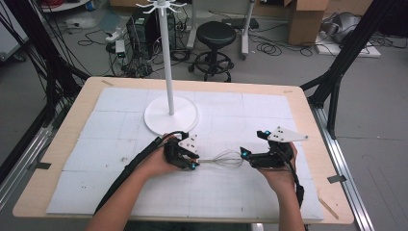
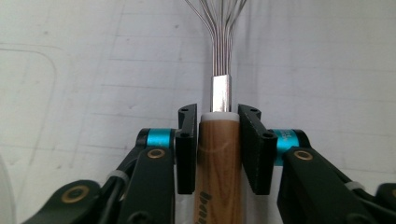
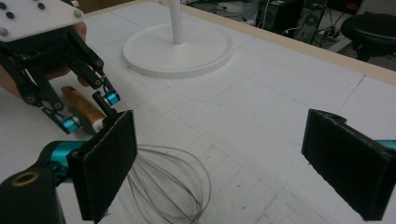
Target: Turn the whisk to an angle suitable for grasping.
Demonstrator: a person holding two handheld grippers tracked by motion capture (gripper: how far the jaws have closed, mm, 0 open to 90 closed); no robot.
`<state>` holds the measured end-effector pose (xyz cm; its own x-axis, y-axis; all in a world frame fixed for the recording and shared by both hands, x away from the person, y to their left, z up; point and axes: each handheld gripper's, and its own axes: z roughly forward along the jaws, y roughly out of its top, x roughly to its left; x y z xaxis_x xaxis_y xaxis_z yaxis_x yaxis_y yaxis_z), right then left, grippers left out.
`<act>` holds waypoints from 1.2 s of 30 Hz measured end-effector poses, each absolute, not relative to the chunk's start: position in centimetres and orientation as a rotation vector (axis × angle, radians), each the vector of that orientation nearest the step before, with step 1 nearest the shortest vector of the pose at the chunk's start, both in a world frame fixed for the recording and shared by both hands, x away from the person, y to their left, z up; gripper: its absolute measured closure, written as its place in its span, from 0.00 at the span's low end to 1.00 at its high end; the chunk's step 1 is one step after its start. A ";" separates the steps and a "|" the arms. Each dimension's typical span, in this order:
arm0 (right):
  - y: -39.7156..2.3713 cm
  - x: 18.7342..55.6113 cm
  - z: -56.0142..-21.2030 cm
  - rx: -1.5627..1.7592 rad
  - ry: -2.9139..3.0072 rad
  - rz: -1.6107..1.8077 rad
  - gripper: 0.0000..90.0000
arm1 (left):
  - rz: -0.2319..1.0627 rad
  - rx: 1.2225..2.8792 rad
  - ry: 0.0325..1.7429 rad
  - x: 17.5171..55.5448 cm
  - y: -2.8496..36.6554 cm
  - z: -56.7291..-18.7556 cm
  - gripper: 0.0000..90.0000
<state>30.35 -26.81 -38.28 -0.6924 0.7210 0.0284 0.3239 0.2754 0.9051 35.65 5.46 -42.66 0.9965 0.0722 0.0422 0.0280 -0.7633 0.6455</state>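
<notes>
White stand [image 1: 171, 114] just behind whisk [image 1: 222, 159]; nothing between.

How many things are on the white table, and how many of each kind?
Whisks: 1, the whisk with a wooden handle, lying between the two grippers
White stands: 1, the white stand with a round base and tall pole
Hand-held grippers: 2, the left gripper and the right gripper
Total: 4
</notes>
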 end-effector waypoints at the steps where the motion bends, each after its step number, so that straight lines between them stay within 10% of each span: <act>1: -26.9 30.3 -38.2 0.942 2.159 1.393 0.10 | 0.073 2.433 0.081 35.7 5.7 -42.6 0.63; 36: -26.8 30.2 -38.2 0.950 2.168 1.375 0.10 | 0.202 2.062 0.386 33.5 19.5 -39.7 0.33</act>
